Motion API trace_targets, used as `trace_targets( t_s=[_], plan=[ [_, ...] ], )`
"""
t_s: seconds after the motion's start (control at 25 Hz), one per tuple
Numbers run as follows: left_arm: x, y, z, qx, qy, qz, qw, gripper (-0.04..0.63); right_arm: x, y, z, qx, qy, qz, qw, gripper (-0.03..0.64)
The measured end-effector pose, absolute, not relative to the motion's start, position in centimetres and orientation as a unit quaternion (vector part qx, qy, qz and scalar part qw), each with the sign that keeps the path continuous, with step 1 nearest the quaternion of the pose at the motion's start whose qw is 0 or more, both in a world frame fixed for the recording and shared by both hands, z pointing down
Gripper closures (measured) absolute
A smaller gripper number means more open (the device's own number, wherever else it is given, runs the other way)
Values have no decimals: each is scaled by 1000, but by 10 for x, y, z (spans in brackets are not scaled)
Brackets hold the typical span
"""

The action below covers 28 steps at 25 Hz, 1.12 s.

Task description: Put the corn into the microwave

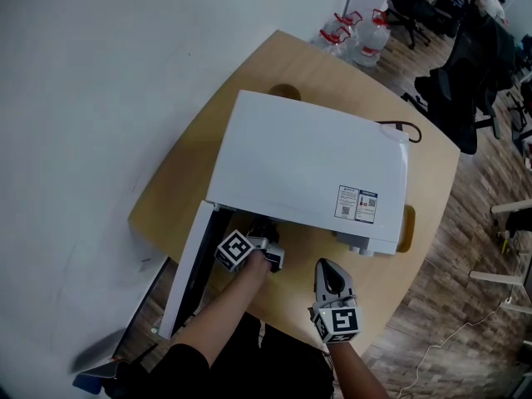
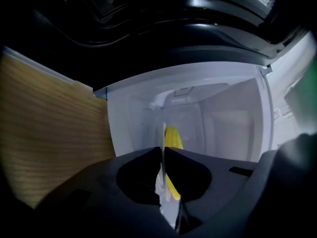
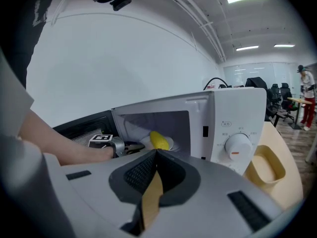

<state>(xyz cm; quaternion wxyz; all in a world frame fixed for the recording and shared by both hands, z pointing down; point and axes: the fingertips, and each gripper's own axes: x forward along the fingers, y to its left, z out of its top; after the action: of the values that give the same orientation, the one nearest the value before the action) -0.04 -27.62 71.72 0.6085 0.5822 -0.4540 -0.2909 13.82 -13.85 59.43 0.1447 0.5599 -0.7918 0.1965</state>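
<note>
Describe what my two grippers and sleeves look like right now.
The left gripper and right gripper match: pale grey bodies, dark grey jaws, ribbed inner pads visible on the right one. Each carries a white cube with black square markers. No cables show. The upper-arm sleeve is black.

Microwave [image 1: 307,173] on counter [image 1: 187,169], door [image 1: 189,264] open to left. Corn [image 3: 158,139] on plate [image 3: 170,143] inside. Left hand-held gripper [image 3: 141,146] in opening; right hand-held gripper [image 1: 326,266] nearer, to its right.
</note>
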Motion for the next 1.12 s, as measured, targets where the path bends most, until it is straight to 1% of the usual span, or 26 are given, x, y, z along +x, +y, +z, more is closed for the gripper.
trace_targets(
  t_s=[0.64,0.96,1.04,1.12],
  plan=[
    [-2,-299,707,610,-523,-226,551,569,144,-134,599,568,-785,202,146,557],
    [3,-308,697,666,-538,-165,488,568,151,-127,602,571,-780,205,151,557],
    [5,-308,695,682,-542,-148,467,559,153,-125,603,572,-779,207,153,557],
    [10,-307,692,707,-544,-124,435,518,154,-125,604,573,-778,208,152,557]
  ],
)
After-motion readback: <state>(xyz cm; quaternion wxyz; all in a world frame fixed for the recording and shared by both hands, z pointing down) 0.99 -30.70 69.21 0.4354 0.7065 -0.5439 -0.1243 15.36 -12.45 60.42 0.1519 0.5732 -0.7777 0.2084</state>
